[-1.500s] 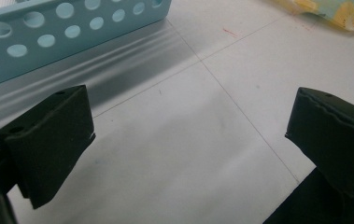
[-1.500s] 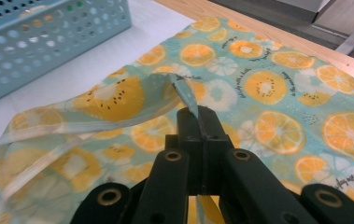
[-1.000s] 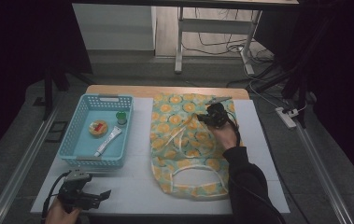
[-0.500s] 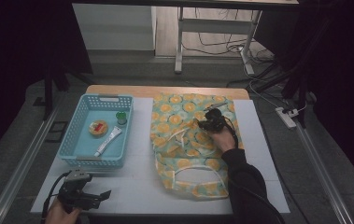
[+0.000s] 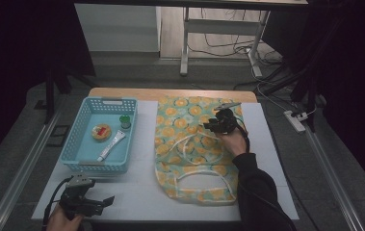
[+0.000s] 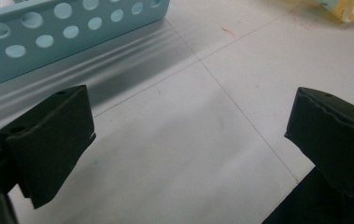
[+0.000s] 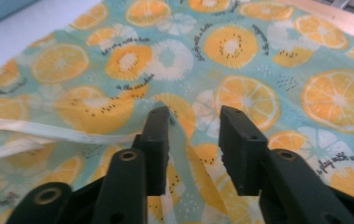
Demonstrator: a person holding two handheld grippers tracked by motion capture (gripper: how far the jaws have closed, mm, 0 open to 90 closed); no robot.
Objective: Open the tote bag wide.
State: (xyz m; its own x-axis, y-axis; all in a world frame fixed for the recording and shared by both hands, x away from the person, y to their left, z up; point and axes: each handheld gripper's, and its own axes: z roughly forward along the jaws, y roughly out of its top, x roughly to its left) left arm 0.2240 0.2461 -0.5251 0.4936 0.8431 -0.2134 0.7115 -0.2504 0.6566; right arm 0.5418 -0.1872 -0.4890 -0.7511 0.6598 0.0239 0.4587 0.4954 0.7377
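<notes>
A cloth tote bag printed with orange slices lies flat on the white table, its pale handles looped across its middle. My right gripper rests on the bag's upper right part. In the right gripper view its jaws have just been opening, and the gripper now stands open with a raised fold of the bag's cloth loose in the gap. My left gripper lies near the table's front left edge. It stands wide open over bare tabletop, holding nothing.
A light blue perforated basket stands at the left of the table, its side wall close to my left gripper. Inside it are a green-capped jar, a round orange item and a white tube.
The right hand has shifted slightly on the bag's upper right part. The left gripper and the basket have stayed where they were.
</notes>
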